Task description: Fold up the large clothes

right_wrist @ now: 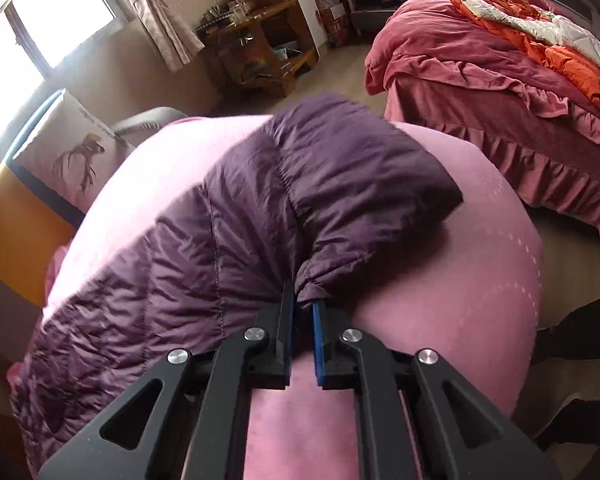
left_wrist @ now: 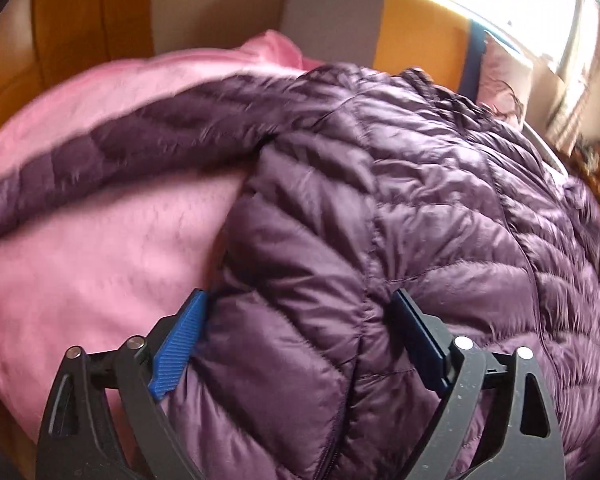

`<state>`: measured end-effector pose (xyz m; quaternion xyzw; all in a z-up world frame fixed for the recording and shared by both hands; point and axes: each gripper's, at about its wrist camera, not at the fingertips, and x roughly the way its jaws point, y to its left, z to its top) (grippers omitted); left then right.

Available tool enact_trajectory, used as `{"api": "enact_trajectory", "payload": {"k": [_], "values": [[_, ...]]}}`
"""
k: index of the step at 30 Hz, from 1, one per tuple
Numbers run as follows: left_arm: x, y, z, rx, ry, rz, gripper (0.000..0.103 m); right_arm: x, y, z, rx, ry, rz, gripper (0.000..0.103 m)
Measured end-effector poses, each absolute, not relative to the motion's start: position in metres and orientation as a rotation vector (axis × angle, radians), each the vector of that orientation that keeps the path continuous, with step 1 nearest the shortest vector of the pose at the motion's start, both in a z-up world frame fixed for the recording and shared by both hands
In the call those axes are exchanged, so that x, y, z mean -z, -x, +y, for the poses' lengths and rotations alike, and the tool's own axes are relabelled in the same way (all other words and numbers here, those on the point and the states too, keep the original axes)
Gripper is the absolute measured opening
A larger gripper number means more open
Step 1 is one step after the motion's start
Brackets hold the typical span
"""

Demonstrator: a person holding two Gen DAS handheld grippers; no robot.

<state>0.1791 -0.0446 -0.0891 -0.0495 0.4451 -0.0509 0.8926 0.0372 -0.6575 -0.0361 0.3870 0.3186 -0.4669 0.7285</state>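
A purple quilted puffer jacket (left_wrist: 420, 180) lies spread on a pink cover (left_wrist: 100, 260). Its sleeve (left_wrist: 140, 144) stretches away to the left over the pink cloth. My left gripper (left_wrist: 300, 296) is open wide and straddles the jacket's near side edge, with the blue pad (left_wrist: 180, 332) at the edge where the jacket meets the pink. In the right wrist view the other sleeve (right_wrist: 300, 184) runs across the pink cover (right_wrist: 460, 280). My right gripper (right_wrist: 303, 296) is shut on the gathered cuff (right_wrist: 312, 284) of that sleeve.
A bed with red and orange covers (right_wrist: 480, 64) stands to the right, across a strip of floor. A wooden desk (right_wrist: 260, 40) is by the window. A deer-print cushion (right_wrist: 76, 152) and a yellow panel (left_wrist: 420, 20) border the pink cover. A person's dark-clad legs (right_wrist: 580, 332) are at the right.
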Motion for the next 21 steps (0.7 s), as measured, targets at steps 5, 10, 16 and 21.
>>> {"api": "enact_trajectory", "payload": {"k": [5,10,16,21], "values": [[0.092,-0.179,-0.041,0.108,0.078,0.938,0.093,0.017,-0.047,-0.638,1.006,-0.793,0.737,0.075],[0.063,-0.178,-0.038,0.122,0.092,0.92,0.093,-0.025,-0.068,-0.592,0.961,-0.604,0.681,0.081],[0.024,-0.199,-0.057,0.193,-0.019,0.729,0.093,-0.031,-0.198,-0.489,0.52,-0.345,0.793,0.082],[0.03,-0.234,-0.074,0.249,-0.093,0.691,0.093,0.01,-0.289,-0.445,0.349,-0.303,0.903,0.081]]}}
